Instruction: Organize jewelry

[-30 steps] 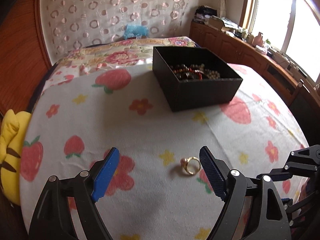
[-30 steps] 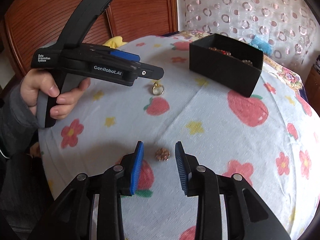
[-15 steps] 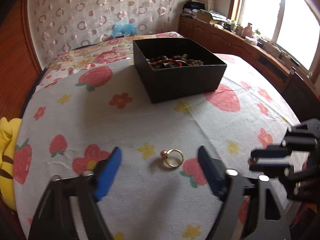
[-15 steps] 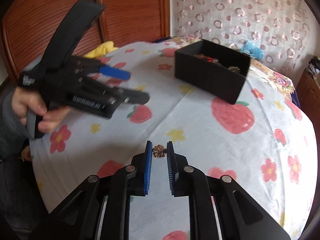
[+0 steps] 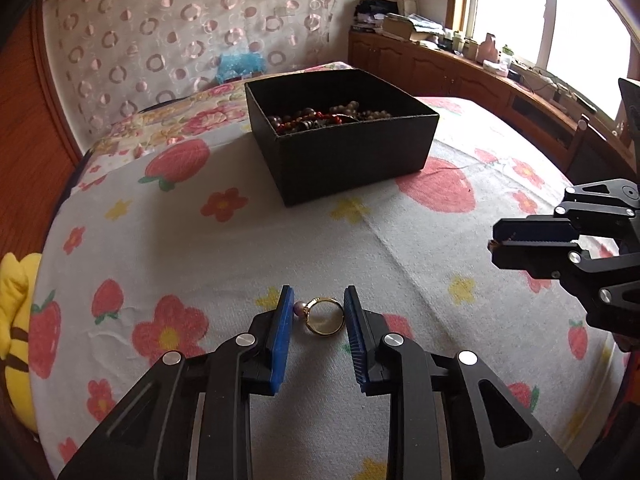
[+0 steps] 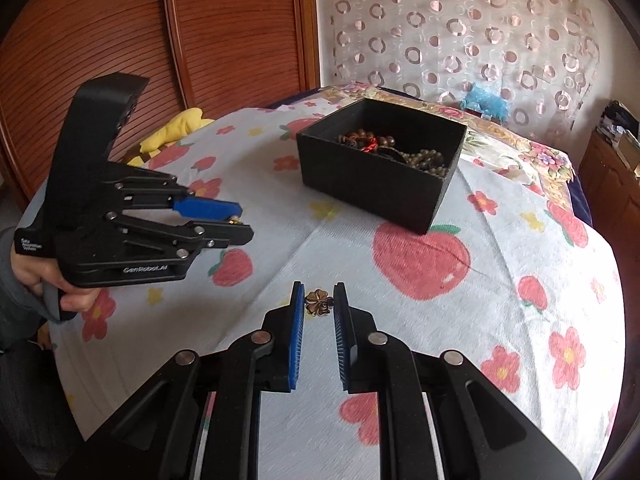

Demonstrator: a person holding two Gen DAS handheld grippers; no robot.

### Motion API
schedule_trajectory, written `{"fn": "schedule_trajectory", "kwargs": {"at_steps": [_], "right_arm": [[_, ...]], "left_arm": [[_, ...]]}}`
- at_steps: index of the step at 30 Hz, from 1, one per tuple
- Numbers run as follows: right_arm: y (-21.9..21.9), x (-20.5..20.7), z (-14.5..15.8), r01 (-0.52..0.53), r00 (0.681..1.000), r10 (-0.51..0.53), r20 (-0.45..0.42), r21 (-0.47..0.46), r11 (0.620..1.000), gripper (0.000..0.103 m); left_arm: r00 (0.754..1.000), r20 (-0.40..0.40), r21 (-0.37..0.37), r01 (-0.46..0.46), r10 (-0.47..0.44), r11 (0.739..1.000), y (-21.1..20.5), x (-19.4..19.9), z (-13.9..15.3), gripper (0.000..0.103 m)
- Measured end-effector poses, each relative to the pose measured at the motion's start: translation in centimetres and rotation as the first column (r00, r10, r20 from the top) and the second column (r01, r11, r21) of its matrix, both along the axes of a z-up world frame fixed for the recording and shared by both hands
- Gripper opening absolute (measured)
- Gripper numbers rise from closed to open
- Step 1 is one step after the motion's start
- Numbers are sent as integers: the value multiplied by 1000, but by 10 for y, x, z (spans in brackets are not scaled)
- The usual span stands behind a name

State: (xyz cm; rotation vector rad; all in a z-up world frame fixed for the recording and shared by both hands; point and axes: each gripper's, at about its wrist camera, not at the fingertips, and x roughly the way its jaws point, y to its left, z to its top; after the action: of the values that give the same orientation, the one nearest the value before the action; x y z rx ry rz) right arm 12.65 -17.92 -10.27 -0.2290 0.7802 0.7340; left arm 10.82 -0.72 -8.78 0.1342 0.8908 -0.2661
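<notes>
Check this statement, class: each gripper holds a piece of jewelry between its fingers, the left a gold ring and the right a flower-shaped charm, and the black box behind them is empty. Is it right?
Not quite. The black box is not empty: the right wrist view shows bead strands inside. The rest stands: left gripper on the gold ring, right gripper on the flower-shaped charm.

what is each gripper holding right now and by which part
Left gripper pinches the gold ring across its band and pearl; right gripper pinches the flower charm by its sides.
</notes>
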Motion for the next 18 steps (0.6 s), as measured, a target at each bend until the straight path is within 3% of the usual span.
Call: {"fn": "schedule_trajectory", "kwargs": {"at_steps": [10,18], "right_arm": [[1,47,32,52,993,-56,99,42,998,16],[4,96,42,78,987,-79,138,18,997,16]], "left_arm": [[996,86,-25,-10,12,1000,-4,19,37,24],[990,139,-30,-18,22,999,-7,40,59,24]]}}
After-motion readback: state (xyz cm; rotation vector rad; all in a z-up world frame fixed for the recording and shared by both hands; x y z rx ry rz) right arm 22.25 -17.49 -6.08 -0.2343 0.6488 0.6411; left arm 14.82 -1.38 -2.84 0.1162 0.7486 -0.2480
